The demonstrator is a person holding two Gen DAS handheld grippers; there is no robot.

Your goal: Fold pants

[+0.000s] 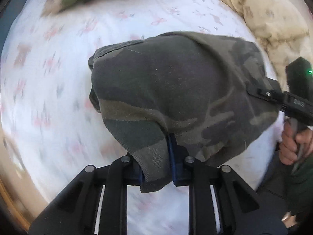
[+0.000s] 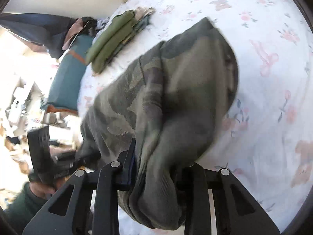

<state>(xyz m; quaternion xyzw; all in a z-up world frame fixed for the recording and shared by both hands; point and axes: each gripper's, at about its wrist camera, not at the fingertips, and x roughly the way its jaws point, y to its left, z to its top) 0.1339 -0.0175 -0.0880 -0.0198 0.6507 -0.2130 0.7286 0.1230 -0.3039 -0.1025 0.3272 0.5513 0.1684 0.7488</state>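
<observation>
**Camouflage pants held up between both grippers over the bed**

The left hand-held gripper (image 1: 156,168) is clamped on a bunched edge of the camouflage pants (image 1: 176,90), the cloth pinched between its blue-padded jaws. The right hand-held gripper (image 2: 156,174) likewise grips a thick gathered fold of the same pants (image 2: 166,98); in the left wrist view it shows at the right edge (image 1: 254,92), biting the cloth's far side, with a hand (image 1: 293,143) around its handle. Holding two separate edges keeps the garment spread between the grippers rather than crumpled, which looks like a carry or a fold-over in progress. The pants hang above the bed (image 1: 58,78), whose floral sheet lies beneath. Far off on the sheet sits a pile of folded green clothes (image 2: 109,43), probably where finished items go. A cream duvet (image 1: 273,19) is bunched at the far right.
</observation>
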